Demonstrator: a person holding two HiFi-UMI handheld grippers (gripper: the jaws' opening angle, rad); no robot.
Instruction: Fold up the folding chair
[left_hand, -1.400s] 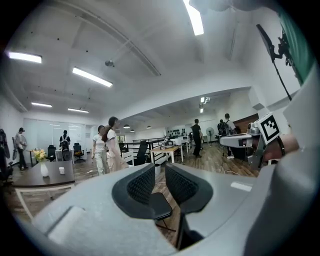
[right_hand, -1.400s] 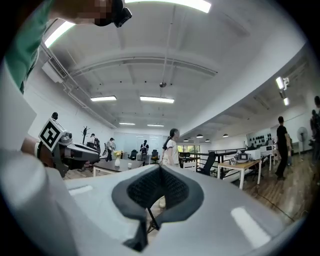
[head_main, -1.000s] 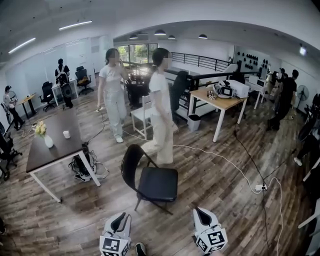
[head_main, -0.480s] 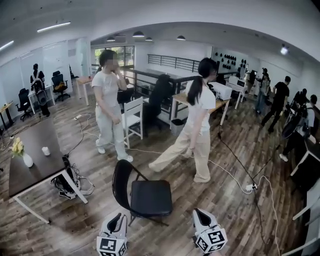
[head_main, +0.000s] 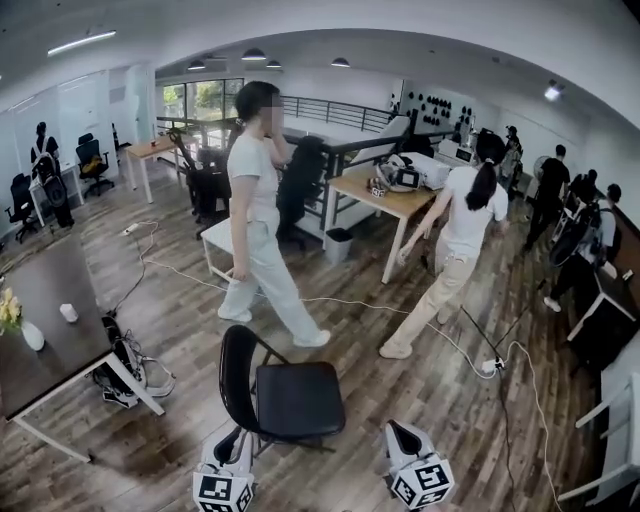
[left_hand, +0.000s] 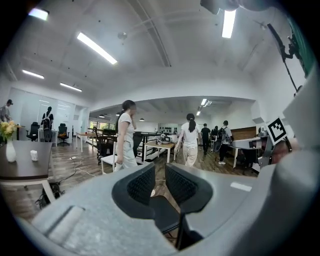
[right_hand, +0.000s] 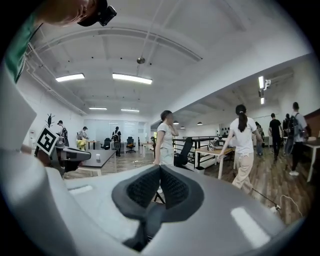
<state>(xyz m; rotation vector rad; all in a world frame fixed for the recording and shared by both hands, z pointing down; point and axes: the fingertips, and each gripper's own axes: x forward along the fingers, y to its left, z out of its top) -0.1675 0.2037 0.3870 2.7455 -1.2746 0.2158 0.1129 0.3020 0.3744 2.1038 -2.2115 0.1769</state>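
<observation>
Though unfolded and untouched, the folding chair (head_main: 295, 398) stands just ahead on the floor (head_main: 385, 392).
Head view: its back sits to the left and its seat to the right, with the left gripper (head_main: 233, 447) right at its near edge and the right gripper (head_main: 401, 433) off to the side. Left gripper view: fingers (left_hand: 142, 186) closed on nothing, chair just below and beyond. Right gripper view: fingers (right_hand: 145, 187) pressed together, empty.

No legible words, numbers or brand names are found in any view. Only black-and-white square markers (head_main: 222, 492) are shown, on the cubes of the left tongs (head_main: 236, 440) and right tongs (head_main: 402, 436), bottom of the head view; no characters can be read from them.
</observation>
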